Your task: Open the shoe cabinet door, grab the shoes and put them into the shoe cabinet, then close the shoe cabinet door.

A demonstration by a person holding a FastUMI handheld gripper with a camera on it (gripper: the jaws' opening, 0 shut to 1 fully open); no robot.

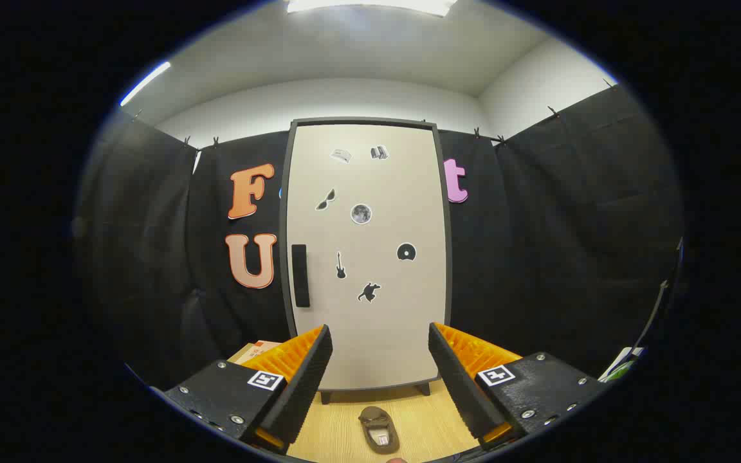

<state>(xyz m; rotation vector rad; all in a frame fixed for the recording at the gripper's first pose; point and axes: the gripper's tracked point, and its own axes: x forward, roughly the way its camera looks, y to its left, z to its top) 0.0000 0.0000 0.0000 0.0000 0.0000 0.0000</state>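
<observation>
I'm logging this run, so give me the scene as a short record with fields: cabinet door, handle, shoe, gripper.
cabinet door: shut, stickers on its front
handle: dark upright bar near the door's left edge
shoe: brown, on the wooden floor before the cabinet, between the fingers
gripper: open, holding nothing, aimed at the door

claw (380,360) | two ridged fingers | black blocks behind, silver screws | square black-and-white marker on each

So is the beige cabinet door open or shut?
Shut: the beige cabinet door sits flush inside its dark frame, black handle untouched; the open gripper holds nothing.
</observation>
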